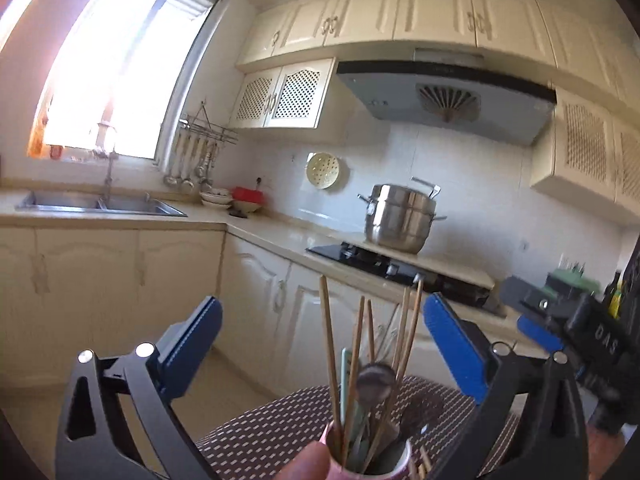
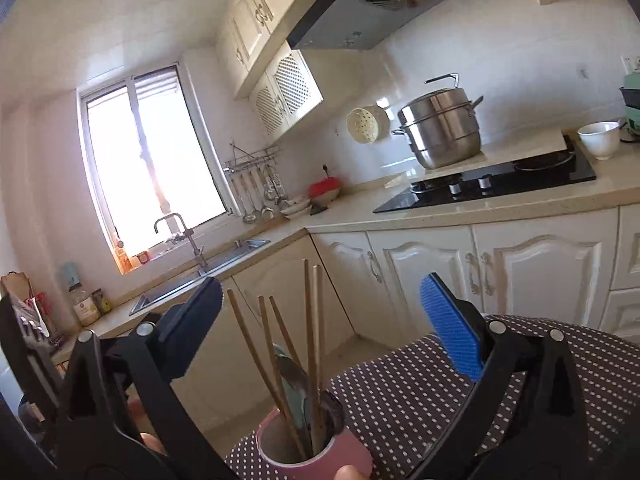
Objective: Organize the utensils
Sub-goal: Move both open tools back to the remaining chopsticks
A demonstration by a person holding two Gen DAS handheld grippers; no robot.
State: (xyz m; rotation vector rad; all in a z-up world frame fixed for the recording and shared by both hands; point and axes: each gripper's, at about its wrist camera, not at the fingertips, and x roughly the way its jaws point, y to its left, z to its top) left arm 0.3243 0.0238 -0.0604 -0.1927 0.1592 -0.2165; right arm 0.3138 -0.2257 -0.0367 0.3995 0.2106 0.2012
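Note:
A pink cup (image 1: 372,460) stands on a dark dotted cloth (image 1: 280,412). It holds several wooden chopsticks (image 1: 330,344) and a metal spoon (image 1: 374,380). My left gripper (image 1: 320,344) is open, its blue pads wide apart on either side of the chopsticks above the cup. In the right wrist view the same cup (image 2: 320,456) with chopsticks (image 2: 310,340) and spoon (image 2: 294,372) sits low between the pads. My right gripper (image 2: 320,328) is open and empty too; it shows at the right edge of the left wrist view (image 1: 560,320). A fingertip (image 1: 304,462) touches the cup.
Behind is a kitchen counter with a sink (image 1: 100,202), a black hob (image 2: 492,184), a steel steamer pot (image 2: 440,128), a white bowl (image 2: 598,140) and a wall rack of hanging ladles (image 1: 196,160). Bottles (image 2: 86,300) stand left of the sink.

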